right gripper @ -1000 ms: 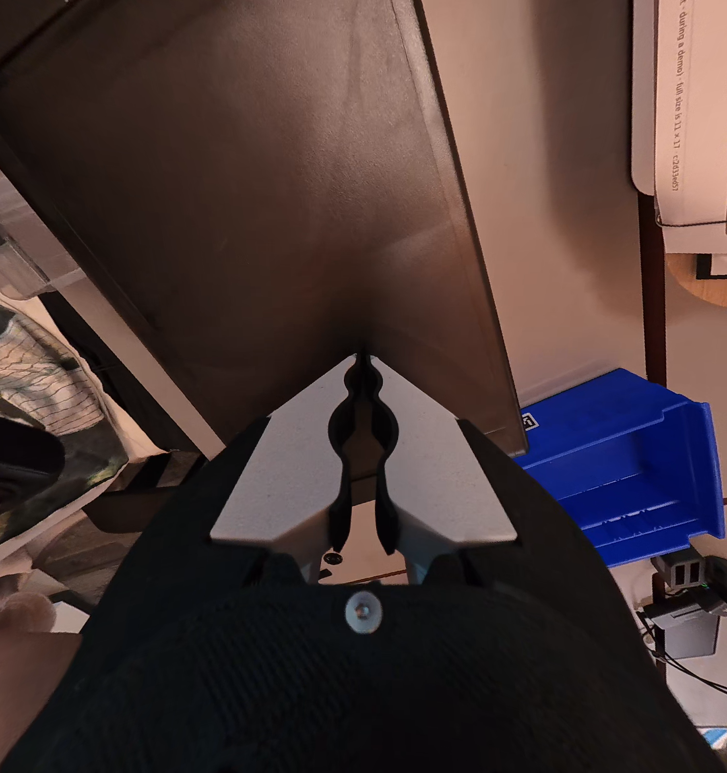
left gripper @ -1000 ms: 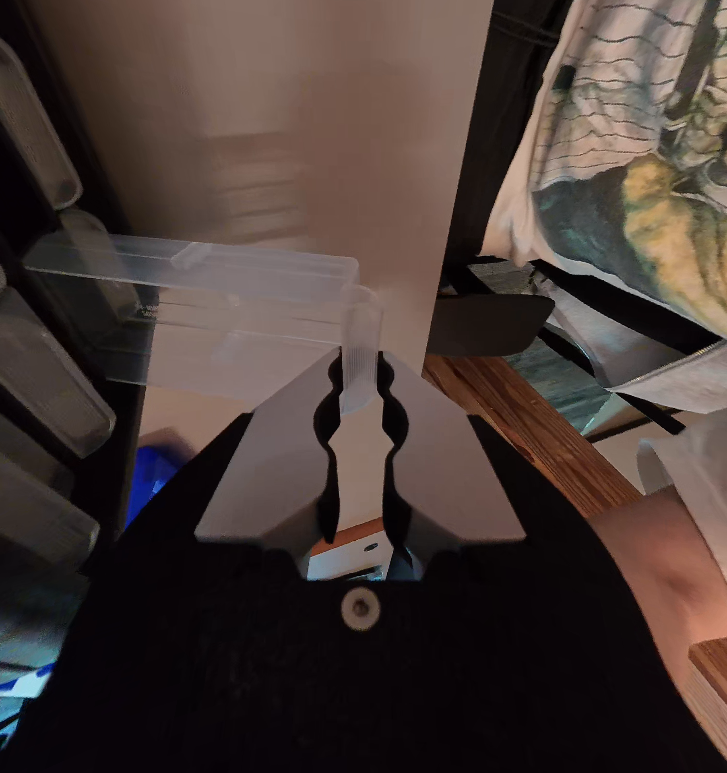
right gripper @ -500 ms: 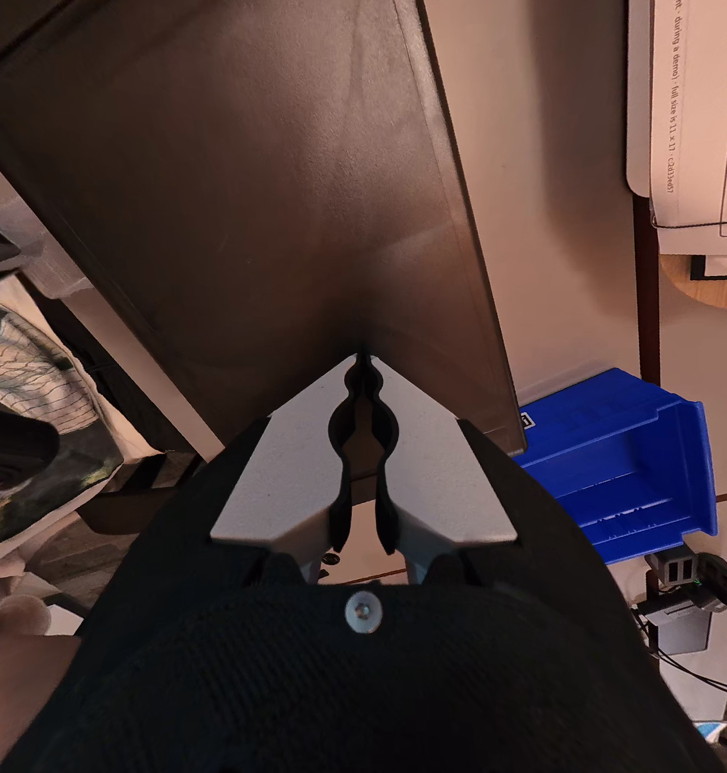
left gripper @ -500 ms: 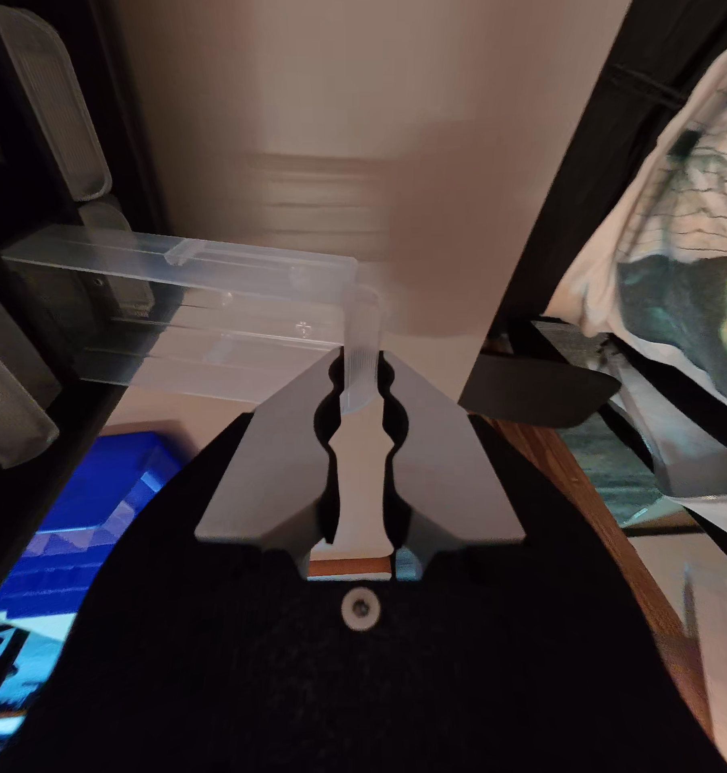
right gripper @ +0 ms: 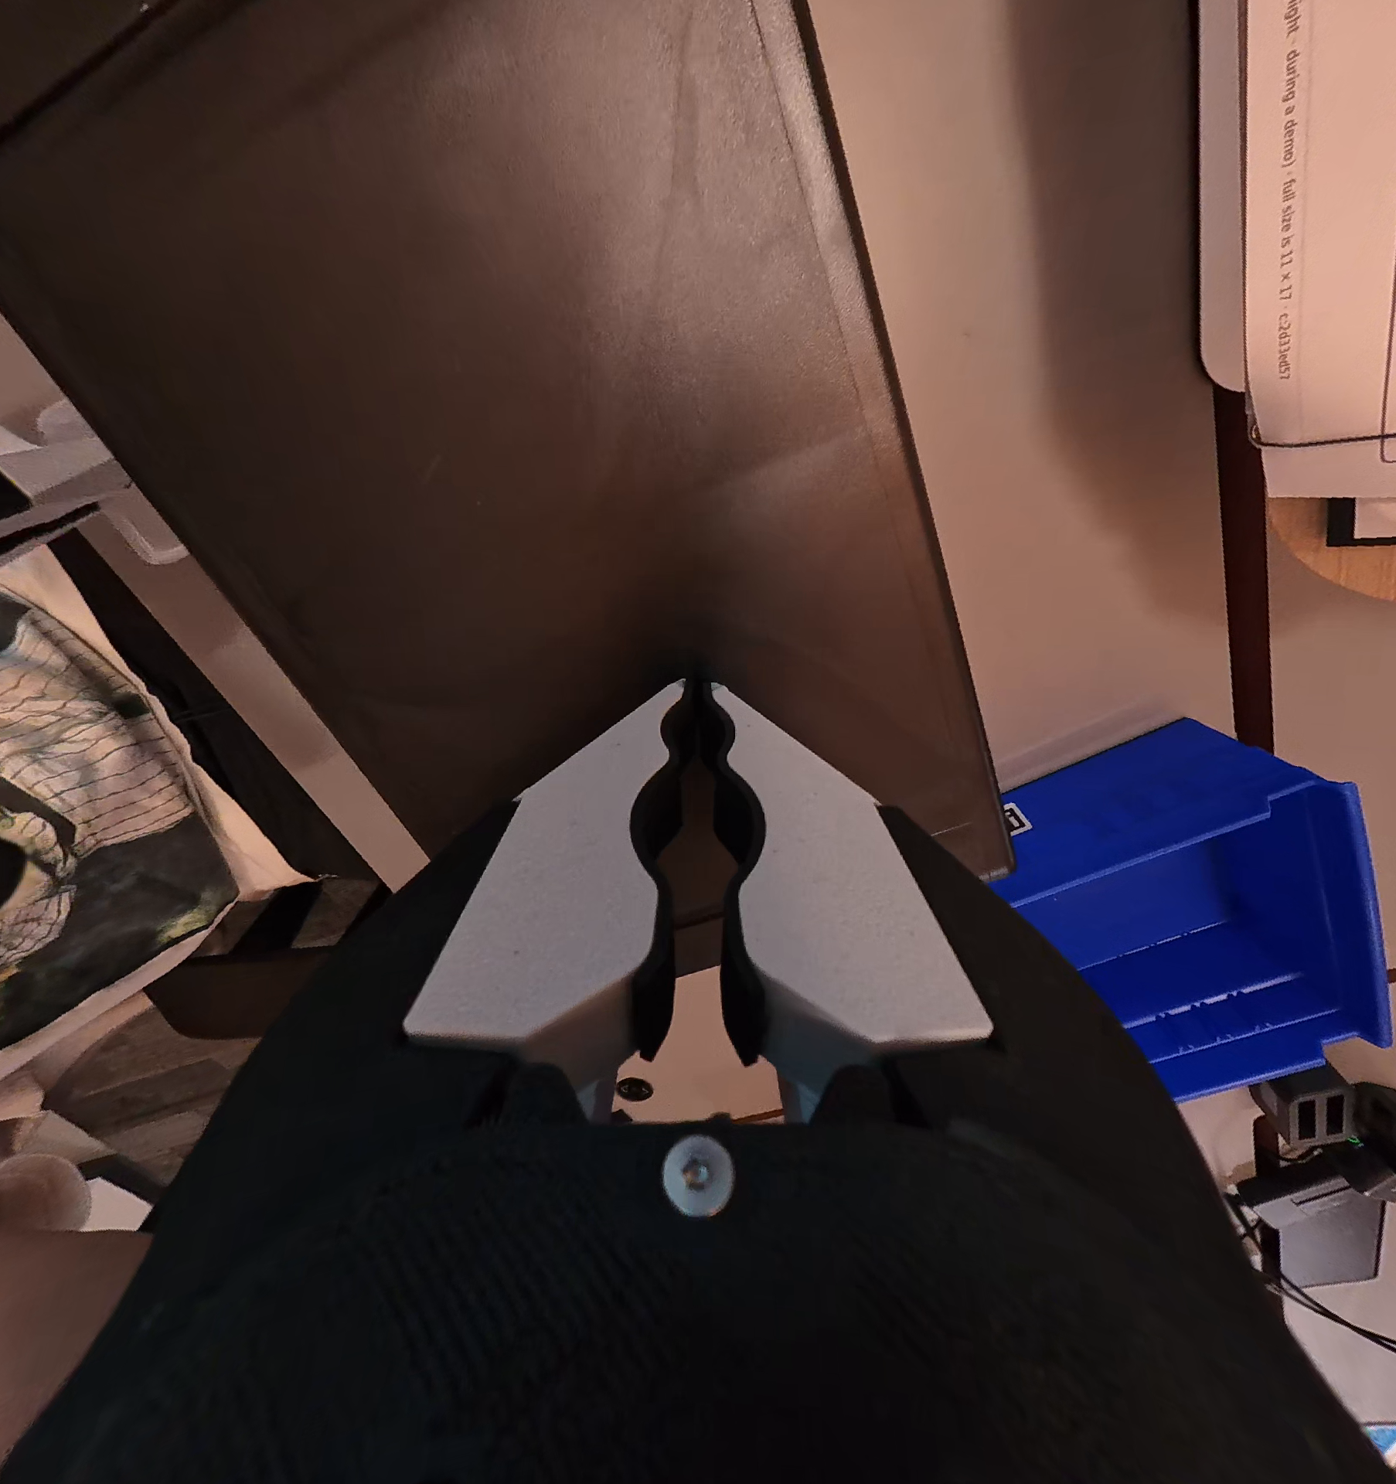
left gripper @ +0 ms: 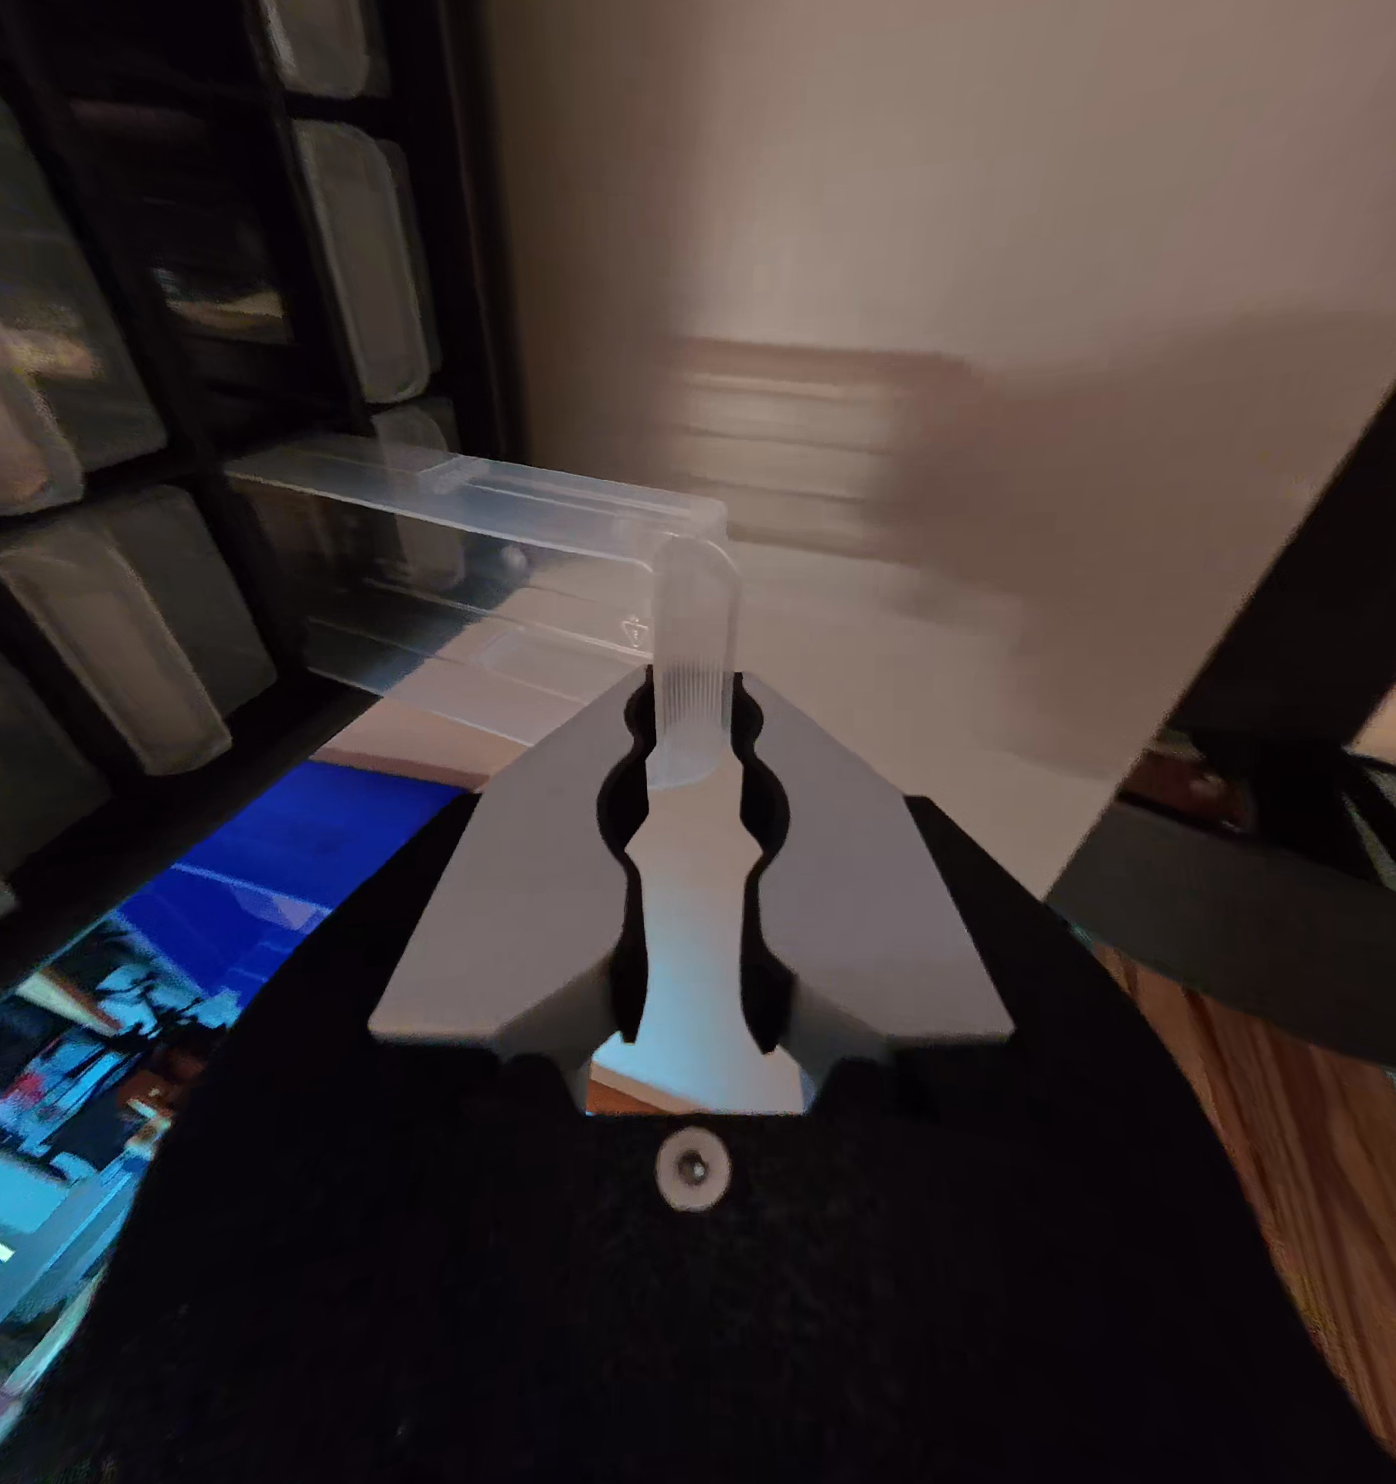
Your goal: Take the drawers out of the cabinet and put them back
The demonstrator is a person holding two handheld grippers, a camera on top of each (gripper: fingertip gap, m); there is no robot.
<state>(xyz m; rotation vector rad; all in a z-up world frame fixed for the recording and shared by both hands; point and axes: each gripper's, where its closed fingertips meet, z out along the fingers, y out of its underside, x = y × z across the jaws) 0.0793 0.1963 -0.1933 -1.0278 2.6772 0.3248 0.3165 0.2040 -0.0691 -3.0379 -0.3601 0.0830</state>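
Note:
In the left wrist view my left gripper [left gripper: 691, 695] is shut on the ribbed handle tab [left gripper: 691, 666] of a clear plastic drawer [left gripper: 502, 578]. The drawer sticks far out of the black cabinet [left gripper: 221, 450], its back end still in a slot at the cabinet's right edge. Other frosted drawers [left gripper: 116, 626] sit in their slots. In the right wrist view my right gripper [right gripper: 696, 686] is shut, its tips pressed against the cabinet's dark side panel [right gripper: 478, 385].
A blue bin [right gripper: 1209, 915] lies beside the cabinet and shows in the left wrist view [left gripper: 277, 867]. A wooden tabletop [left gripper: 1281, 1164] is at right. A person in a printed shirt [right gripper: 60, 763] is close at left. A cream wall [left gripper: 879, 201] is behind.
The left view has swung so the cabinet front now fills the left side; the drawer stays gripped and pulled out. The right gripper has held still on the side panel.

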